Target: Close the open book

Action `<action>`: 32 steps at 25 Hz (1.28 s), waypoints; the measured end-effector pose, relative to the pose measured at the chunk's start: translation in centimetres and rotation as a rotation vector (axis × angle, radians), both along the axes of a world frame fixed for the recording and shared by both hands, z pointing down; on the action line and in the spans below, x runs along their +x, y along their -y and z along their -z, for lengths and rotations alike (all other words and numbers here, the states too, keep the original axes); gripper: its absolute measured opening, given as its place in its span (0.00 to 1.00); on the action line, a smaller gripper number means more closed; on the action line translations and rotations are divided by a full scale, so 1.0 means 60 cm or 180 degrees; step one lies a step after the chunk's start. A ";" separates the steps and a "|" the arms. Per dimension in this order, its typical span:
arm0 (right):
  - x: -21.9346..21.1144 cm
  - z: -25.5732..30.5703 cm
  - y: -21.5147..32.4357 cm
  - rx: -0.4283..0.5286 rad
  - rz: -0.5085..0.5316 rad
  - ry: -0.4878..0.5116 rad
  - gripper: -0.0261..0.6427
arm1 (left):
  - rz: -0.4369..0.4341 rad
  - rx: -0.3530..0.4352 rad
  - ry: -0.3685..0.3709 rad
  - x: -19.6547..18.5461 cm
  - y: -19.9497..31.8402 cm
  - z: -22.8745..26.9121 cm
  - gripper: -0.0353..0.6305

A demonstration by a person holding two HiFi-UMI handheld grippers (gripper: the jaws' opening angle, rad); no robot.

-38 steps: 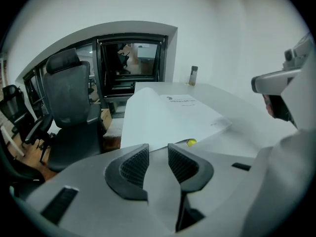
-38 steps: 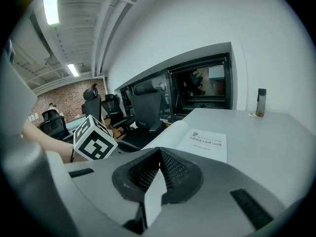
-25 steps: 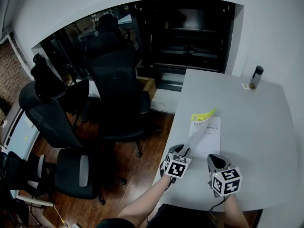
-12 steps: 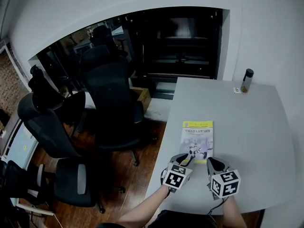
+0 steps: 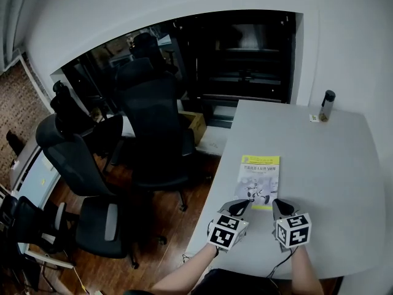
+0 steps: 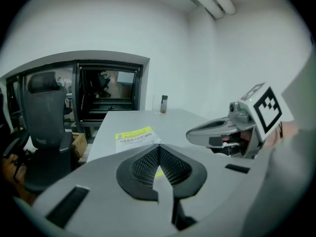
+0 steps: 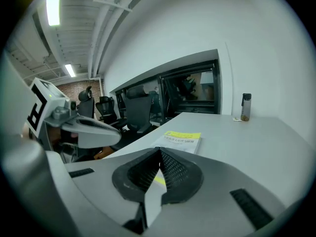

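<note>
I see the book [image 5: 260, 178] lying flat and shut on the grey table [image 5: 325, 165]. Its front cover faces up. The cover has a yellow band at the far end, with dark print under it and a picture lower down. The book sits near the left edge of the table, closer to me than to the far end.

My left gripper [image 5: 241, 205] is by the near left corner of the book. Its jaws have just been closing, and now they are pressed together. Nothing is between them. In the left gripper view most of the book lies past the jaw tips. A bit of its yellow edge shows through the small gap under the tips. I cannot tell if the tips touch the book.

My right gripper [image 5: 280, 205] is just beside the near right corner of the book. Its jaws are together too, and they hold nothing. Both grippers sit side by side. They point toward the far end of the table and tip down a little.

A dark bottle [image 5: 328, 105] stands upright near the far right corner of the table, well apart from the book. A small pale tag [image 5: 314, 118] lies just beside it. To the left of the table, black office chairs [image 5: 156, 121] stand on a brown wooden floor [image 5: 178, 232].
</note>
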State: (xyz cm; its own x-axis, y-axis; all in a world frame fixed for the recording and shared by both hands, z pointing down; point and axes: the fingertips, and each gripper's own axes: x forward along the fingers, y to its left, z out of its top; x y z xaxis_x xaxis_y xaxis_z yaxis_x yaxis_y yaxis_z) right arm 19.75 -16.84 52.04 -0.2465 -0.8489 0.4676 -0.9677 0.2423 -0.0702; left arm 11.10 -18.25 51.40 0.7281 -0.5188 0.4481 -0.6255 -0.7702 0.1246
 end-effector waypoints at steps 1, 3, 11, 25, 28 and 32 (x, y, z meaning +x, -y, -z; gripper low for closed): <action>0.006 -0.013 0.004 -0.0050 0.0029 -0.0057 0.05 | 0.0052 -0.0006 -0.0018 -0.002 -0.001 0.003 0.06; 0.018 -0.048 0.008 -0.0196 0.0079 -0.0169 0.05 | 0.0157 -0.0011 -0.0055 -0.005 -0.006 0.008 0.06; 0.056 -0.198 0.025 -0.0879 0.0236 -0.0446 0.05 | 0.0444 0.0028 -0.0011 -0.004 -0.015 0.024 0.06; 0.038 -0.214 0.037 -0.0978 0.0166 -0.0436 0.05 | 0.0524 0.0008 -0.0062 -0.038 -0.030 0.016 0.06; 0.025 -0.192 0.033 -0.0844 0.0112 -0.0374 0.05 | 0.0476 0.0014 -0.0092 -0.053 -0.035 0.019 0.06; -0.009 -0.128 0.016 -0.0550 0.0146 -0.0234 0.05 | 0.0398 0.0067 -0.0151 -0.068 -0.048 0.033 0.06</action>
State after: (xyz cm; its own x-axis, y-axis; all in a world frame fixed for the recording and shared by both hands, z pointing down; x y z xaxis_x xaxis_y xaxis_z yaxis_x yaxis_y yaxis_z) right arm 19.19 -17.80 59.71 -0.2428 -0.7430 0.6236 -0.9599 0.2767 -0.0440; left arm 7.04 -15.37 49.41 0.6773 -0.6157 0.4027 -0.7106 -0.6893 0.1410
